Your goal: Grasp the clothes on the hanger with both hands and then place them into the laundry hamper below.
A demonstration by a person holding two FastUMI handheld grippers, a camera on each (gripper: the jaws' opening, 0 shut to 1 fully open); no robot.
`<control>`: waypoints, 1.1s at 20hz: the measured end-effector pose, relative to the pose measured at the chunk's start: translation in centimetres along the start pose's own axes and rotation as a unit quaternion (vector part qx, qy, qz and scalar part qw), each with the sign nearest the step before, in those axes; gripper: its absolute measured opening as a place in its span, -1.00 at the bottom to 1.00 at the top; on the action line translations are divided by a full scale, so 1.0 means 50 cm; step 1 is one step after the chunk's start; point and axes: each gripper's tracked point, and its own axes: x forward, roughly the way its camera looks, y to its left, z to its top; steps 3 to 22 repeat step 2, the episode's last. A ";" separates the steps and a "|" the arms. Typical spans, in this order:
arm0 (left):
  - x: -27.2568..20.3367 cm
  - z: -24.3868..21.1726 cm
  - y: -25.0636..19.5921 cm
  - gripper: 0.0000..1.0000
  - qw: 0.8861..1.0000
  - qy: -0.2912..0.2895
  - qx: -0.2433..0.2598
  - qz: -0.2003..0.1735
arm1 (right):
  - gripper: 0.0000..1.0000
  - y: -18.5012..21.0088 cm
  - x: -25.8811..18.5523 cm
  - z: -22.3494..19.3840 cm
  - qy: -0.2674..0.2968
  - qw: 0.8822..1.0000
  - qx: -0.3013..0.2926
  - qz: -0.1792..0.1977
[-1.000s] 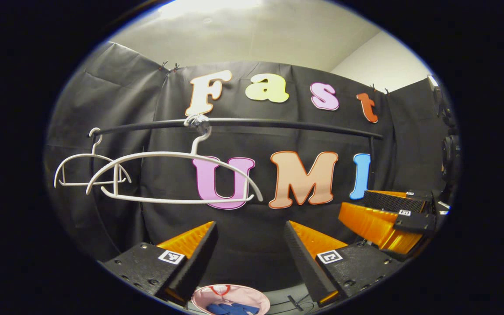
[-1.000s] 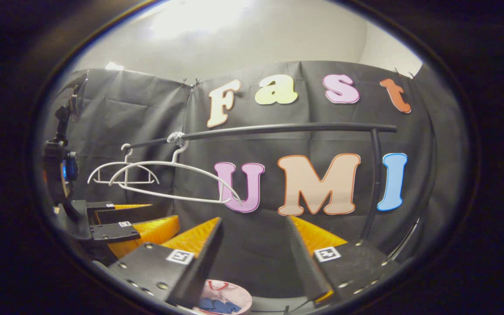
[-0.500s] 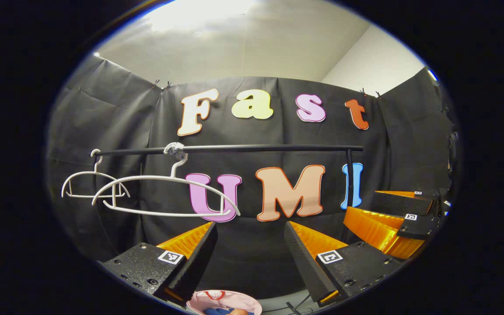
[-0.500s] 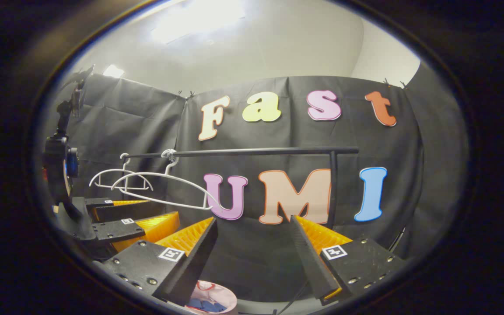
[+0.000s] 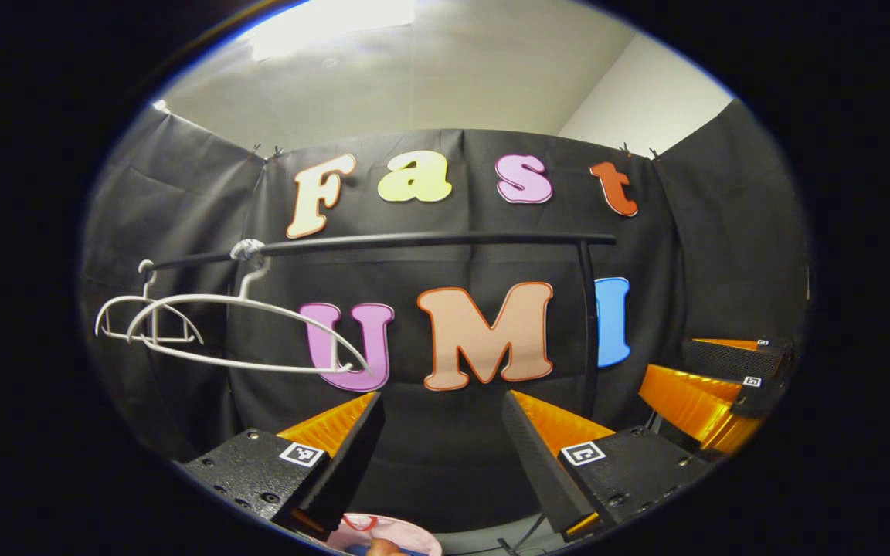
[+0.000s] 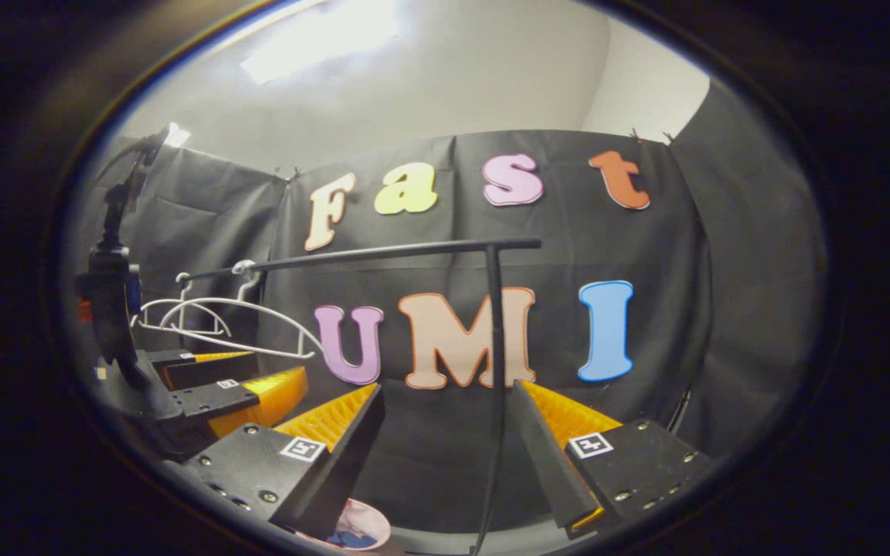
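Note:
Two bare white hangers hang at the left end of a black rail; no garment is on them. Low in the left gripper view, the rim of a pink hamper peeks between my fingers. My left gripper is open and holds nothing. The right gripper stands to its right, also open. In the right gripper view the hangers hang at left, and the hamper shows blue cloth inside. My right gripper is open and empty, with the left gripper beside it at left.
The rail's upright post stands straight ahead of the right gripper, between its fingers. A camera on a stand is at the far left. Black cloth walls close off the back and sides.
Both views have swung to the right: the rail and hangers slid left in them. The hamper has sunk toward the bottom edge. Both grippers stay open and empty.

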 end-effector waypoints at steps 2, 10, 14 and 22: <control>0.022 -0.036 -0.023 0.91 1.000 -0.016 -0.013 -0.002 | 0.96 -0.047 -0.001 -0.034 -0.008 1.000 0.001 -0.015; 0.022 -0.036 -0.023 0.91 1.000 -0.016 -0.013 -0.002 | 0.96 -0.047 -0.001 -0.034 -0.008 1.000 0.001 -0.015; 0.022 -0.036 -0.023 0.91 1.000 -0.016 -0.013 -0.002 | 0.96 -0.047 -0.001 -0.034 -0.008 1.000 0.001 -0.015; 0.022 -0.036 -0.023 0.91 1.000 -0.016 -0.013 -0.002 | 0.96 -0.047 -0.001 -0.034 -0.008 1.000 0.001 -0.015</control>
